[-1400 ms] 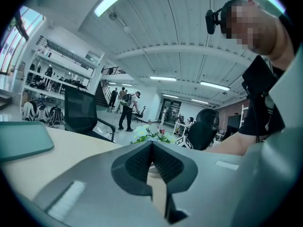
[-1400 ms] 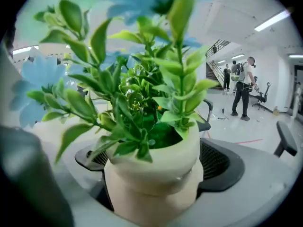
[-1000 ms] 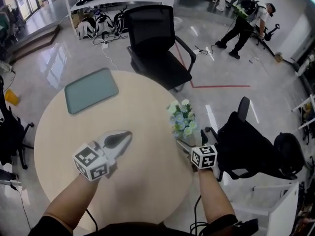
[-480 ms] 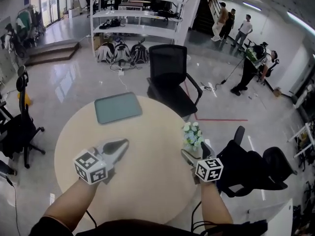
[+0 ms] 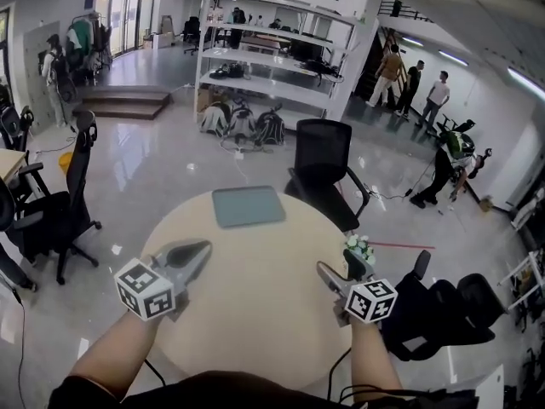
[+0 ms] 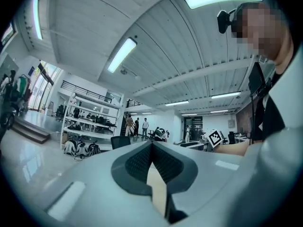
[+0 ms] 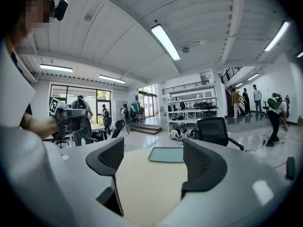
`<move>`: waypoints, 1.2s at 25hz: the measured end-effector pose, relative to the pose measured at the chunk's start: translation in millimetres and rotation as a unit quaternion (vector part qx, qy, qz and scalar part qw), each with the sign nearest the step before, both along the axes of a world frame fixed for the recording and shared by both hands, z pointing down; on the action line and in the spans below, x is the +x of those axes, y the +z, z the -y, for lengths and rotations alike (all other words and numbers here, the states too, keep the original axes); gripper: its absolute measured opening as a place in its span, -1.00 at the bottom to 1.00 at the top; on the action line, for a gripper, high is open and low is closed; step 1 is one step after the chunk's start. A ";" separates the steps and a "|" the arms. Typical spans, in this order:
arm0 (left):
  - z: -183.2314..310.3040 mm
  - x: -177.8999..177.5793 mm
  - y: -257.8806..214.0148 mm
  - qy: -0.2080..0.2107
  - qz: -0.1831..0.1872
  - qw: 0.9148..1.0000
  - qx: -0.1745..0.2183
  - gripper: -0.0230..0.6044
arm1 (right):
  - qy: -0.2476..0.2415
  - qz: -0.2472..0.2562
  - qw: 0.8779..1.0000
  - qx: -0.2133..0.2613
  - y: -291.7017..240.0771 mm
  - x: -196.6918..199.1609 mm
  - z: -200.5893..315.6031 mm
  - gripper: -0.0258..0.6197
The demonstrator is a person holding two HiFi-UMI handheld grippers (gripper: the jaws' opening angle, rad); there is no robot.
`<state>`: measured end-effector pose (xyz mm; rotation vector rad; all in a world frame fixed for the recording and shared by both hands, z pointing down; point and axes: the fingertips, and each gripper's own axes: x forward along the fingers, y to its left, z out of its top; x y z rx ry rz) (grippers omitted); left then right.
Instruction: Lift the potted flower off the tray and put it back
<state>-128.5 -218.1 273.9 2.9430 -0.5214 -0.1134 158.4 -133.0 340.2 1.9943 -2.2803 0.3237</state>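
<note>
Your left gripper [image 5: 203, 247] is sitting clenched and empty; the right gripper [image 5: 338, 271] has just been closing its parted jaws, nothing between. The potted flower [image 5: 359, 250] is perching at the table [image 5: 255, 331] rim just beside it, so you're risking knocking it off.

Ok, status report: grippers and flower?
Left gripper shut, empty. Right gripper open, empty, jaws just been closing. Potted flower on table, off tray. Nothing in the way.
</note>
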 end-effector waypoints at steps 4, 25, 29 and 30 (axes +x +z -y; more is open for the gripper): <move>-6.6 -24.1 -16.5 -0.009 -0.024 1.000 -0.014 -0.94 | -0.028 0.009 1.000 0.006 -19.0 -28.9 -0.2 0.30; -12.5 -1.5 -37.2 -0.012 -0.044 0.999 -0.022 -0.94 | -0.046 0.010 0.999 0.014 -33.2 -8.5 -4.4 0.29; -13.1 27.2 -30.5 0.008 -0.029 0.999 -0.022 -0.94 | -0.026 0.009 1.000 0.008 -21.4 14.2 -12.4 0.30; -14.0 38.8 -27.8 0.015 -0.024 0.999 -0.022 -0.94 | -0.018 0.009 1.000 0.006 -17.1 23.7 -15.7 0.30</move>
